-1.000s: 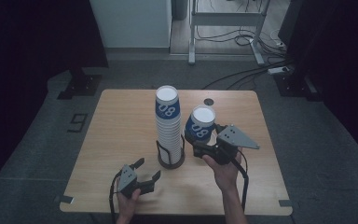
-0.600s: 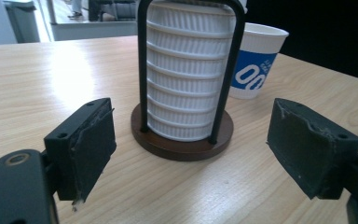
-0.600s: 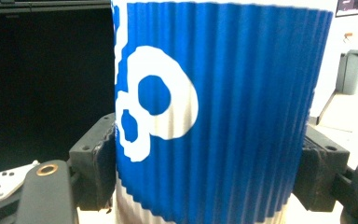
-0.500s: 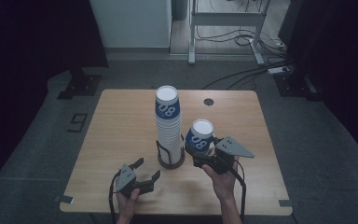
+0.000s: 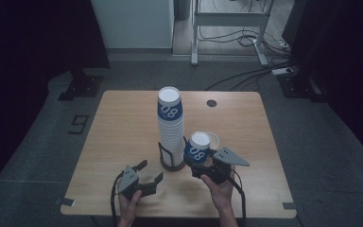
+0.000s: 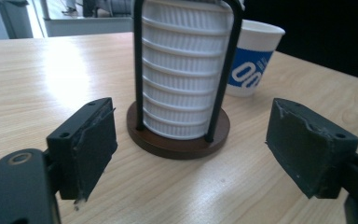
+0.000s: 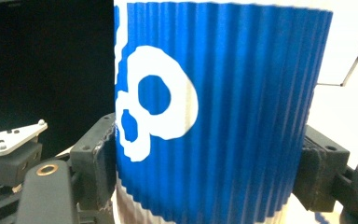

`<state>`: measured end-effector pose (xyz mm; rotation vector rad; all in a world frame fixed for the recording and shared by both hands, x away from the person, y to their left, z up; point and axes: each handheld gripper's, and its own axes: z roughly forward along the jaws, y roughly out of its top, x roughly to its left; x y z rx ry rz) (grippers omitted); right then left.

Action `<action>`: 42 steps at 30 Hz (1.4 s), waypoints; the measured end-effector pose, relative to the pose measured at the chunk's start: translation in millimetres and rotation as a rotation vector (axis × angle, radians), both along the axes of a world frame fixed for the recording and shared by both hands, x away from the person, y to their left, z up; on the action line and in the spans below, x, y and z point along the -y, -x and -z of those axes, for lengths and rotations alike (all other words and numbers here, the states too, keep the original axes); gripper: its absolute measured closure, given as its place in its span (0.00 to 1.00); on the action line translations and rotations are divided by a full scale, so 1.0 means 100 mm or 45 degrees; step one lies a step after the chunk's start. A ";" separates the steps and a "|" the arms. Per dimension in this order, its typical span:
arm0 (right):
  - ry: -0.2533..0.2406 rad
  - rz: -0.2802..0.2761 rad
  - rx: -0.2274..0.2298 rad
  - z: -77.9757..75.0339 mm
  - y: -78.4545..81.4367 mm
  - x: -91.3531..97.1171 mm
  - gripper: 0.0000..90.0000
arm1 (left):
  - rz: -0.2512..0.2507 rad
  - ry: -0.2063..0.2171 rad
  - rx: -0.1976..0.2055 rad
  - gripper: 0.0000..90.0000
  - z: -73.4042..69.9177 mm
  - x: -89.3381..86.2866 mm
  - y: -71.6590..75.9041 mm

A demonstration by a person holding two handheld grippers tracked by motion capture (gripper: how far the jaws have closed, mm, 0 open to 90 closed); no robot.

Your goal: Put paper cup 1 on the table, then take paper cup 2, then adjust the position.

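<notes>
High view is showing a light wooden counter (image 5: pixel 123 127) with a tall stack of white ribbed paper cups (image 5: pixel 170 125) standing near its middle, the top cup wearing a blue band with white figures. The stack is sitting upside down inside a black wire holder on a round dark brown base (image 5: pixel 172 163).

Just right of the base, the right hand-held gripper (image 5: pixel 207 166) is pinching a single blue-and-white ribbed paper cup (image 5: pixel 197 147), holding it bottom up, near the stack. Right gripper view is showing the two black jaws pressing against opposite sides of this cup (image 7: pixel 214 116), whose blue ribbed wall with white figures is taking up most of that frame. Another white paper cup with a blue logo (image 5: pixel 212 139) is standing on the counter just beyond the held one; left gripper view is showing it upright (image 6: pixel 251 58) behind and to the right of the holder.

The left hand-held gripper (image 5: pixel 151 172) is resting at the near edge of the counter, left of the holder, in the person's left hand (image 5: pixel 130 205). Its jaws are spread wide with nothing between them, and left gripper view is showing them pointing toward the brown base (image 6: pixel 177 140), apart from it.
</notes>
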<state>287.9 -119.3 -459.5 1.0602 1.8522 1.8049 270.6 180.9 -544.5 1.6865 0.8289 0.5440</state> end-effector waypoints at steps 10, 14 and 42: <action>-0.026 -0.050 -0.062 0.16 0.03 -0.06 0.24 | 0.078 0.062 0.024 0.23 -0.02 0.03 0.03; -0.053 -0.051 -0.081 0.23 0.05 -0.07 0.24 | 0.095 0.060 0.040 0.25 -0.05 0.08 0.05; -0.277 -0.097 -0.202 0.47 0.13 -0.14 0.24 | 0.205 0.101 0.084 0.30 -0.07 0.33 0.12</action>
